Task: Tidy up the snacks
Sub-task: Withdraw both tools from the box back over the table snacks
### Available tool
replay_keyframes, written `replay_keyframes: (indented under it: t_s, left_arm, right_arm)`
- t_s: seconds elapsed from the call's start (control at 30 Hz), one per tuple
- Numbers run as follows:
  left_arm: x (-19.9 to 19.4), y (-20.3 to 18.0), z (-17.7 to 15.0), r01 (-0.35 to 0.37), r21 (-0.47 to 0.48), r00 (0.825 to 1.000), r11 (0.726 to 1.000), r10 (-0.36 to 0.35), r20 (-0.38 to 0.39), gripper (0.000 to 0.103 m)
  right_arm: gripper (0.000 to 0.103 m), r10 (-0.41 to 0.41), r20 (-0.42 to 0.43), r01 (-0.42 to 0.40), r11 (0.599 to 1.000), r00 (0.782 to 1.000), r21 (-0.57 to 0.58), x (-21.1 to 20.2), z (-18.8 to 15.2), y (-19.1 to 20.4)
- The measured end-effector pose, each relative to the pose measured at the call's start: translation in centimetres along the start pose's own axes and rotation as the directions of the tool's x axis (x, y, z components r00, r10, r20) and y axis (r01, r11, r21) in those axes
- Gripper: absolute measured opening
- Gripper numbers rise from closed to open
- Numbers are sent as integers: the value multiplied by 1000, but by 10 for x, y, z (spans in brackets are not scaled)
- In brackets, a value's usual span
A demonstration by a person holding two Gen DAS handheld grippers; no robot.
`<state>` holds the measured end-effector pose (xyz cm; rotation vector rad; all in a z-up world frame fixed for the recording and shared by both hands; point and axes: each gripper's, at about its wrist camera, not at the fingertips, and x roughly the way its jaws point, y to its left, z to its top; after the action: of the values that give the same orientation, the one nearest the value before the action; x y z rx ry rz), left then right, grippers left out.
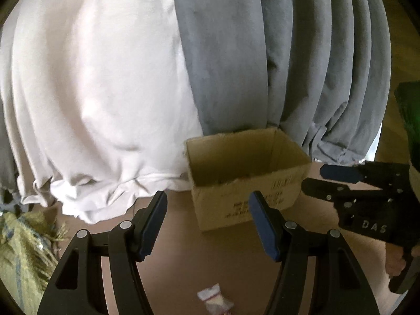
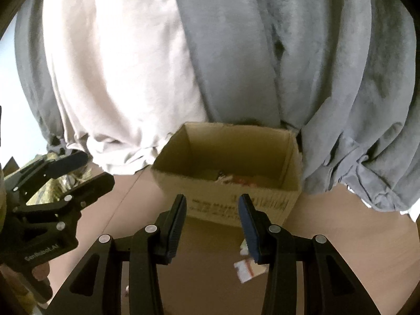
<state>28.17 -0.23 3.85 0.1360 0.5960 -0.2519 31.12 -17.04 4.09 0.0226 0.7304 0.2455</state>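
Note:
An open cardboard box (image 1: 286, 168) stands on the floor against the curtains; it also shows in the right wrist view (image 2: 291, 157), with several snack packets (image 2: 236, 178) at its bottom. My left gripper (image 1: 208, 202) is open and empty, in front of the box and to its left. My right gripper (image 2: 212, 204) is open and empty, just in front of the box; it also shows in the left wrist view (image 1: 315, 178). A small clear snack packet (image 1: 214, 299) lies on the floor under the left gripper. A white packet (image 2: 246, 270) lies on the floor under the right gripper.
White curtain (image 1: 99, 92) and grey curtain (image 1: 262, 52) hang behind the box down to the floor. A yellow-green fringed cloth (image 1: 23, 252) lies at the left. A dark green object (image 1: 409, 110) is at the right edge. The floor (image 1: 178, 257) is brown.

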Motion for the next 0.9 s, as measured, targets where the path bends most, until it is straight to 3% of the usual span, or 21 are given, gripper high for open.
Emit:
replay_keyframes:
  t_s: [0.27,0.43,0.73,0.9]
  left_arm:
    - [-21,4,-44,-20,-23,998,1000,19,-58,64]
    - [-32,5,-70,-68,25,995,997,69,-73,64]
    - [-37,10,-109,-63,53,984,997,71,-166,64]
    - [-33,6,-131,-39,112,973,993,64,-222,64]
  right_arm:
    - [42,-10,-48,7,998,999,-57,-6,-36,20]
    - [42,-14,-97,5,996,995,-93,-4,-58,33]
    - [42,66,-207,-98,984,976,-147,7,-91,65]
    - [42,91,-295,-147,974,951,-174,21,-113,75]
